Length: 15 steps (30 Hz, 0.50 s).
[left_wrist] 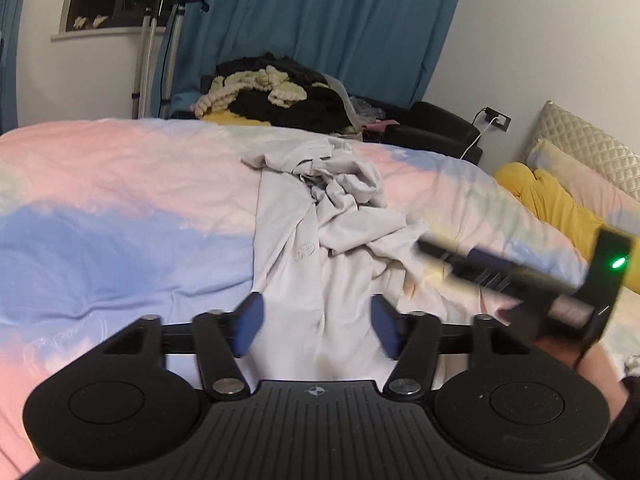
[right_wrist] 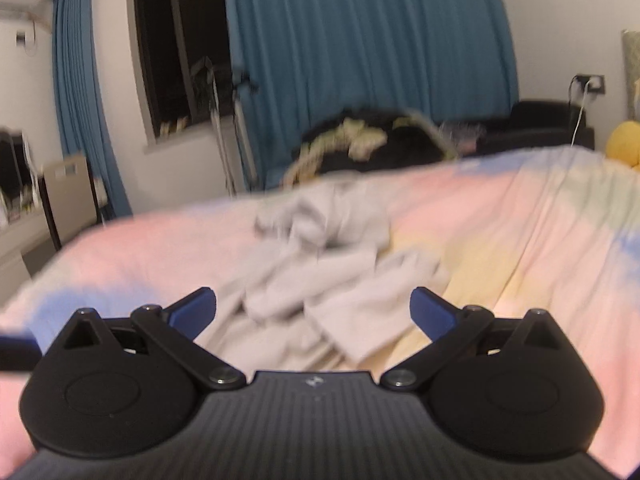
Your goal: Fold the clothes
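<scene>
A pale grey garment (left_wrist: 320,232) lies crumpled on the bed (left_wrist: 120,200), which is covered in a pink, blue and yellow sheet. In the left wrist view the garment runs from the centre toward 12 o'clock: its near part lies flat, while the far part is bunched into folds.

The left claw (left_wrist: 318,326) hangs over the garment's near edge with its blue pads spread apart; cloth shows in the gap, but neither pad presses on it. At 3 o'clock in that view, blurred, the right claw (left_wrist: 424,246) reaches in over the garment's right side.

In the right wrist view, also blurred, the right claw (right_wrist: 312,312) stands wide open above the garment (right_wrist: 320,264), gripping nothing.

Beyond the bed, at 12 o'clock, a heap of dark and cream clothes (left_wrist: 276,92) sits in front of a blue curtain (left_wrist: 320,12). A yellow cushion (left_wrist: 556,200) lies at 3 o'clock by the headboard.
</scene>
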{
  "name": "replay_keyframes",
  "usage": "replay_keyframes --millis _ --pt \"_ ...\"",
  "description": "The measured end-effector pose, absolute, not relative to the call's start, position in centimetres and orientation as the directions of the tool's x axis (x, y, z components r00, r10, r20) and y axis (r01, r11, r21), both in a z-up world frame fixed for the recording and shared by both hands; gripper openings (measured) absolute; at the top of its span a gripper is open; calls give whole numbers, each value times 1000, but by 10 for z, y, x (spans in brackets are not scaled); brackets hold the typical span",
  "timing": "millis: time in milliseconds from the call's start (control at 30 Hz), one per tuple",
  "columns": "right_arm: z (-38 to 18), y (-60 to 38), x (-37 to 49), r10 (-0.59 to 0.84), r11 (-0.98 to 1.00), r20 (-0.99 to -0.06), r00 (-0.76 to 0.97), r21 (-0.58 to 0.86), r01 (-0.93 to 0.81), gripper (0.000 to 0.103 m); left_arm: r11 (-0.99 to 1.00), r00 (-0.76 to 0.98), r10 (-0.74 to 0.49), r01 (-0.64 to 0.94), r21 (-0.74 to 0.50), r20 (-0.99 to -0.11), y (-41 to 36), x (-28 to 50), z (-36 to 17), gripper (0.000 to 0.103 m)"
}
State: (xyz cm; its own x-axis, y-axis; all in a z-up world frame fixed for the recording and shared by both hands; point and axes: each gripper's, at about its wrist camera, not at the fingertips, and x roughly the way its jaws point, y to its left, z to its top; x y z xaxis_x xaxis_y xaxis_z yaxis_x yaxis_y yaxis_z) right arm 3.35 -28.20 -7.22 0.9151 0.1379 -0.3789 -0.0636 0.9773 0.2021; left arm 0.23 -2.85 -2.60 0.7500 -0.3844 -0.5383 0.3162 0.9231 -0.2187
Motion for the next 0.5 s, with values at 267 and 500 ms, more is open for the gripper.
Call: replay_keyframes --millis 267,500 --pt "-141 -247 65 133 991 -538 832 70 -113 103 941 786 -336 257 -220 -519 -23 7 -34 88" --pt "-149 -243 69 108 994 -564 819 31 -109 103 937 788 -339 234 -259 -514 -13 9 -36 90"
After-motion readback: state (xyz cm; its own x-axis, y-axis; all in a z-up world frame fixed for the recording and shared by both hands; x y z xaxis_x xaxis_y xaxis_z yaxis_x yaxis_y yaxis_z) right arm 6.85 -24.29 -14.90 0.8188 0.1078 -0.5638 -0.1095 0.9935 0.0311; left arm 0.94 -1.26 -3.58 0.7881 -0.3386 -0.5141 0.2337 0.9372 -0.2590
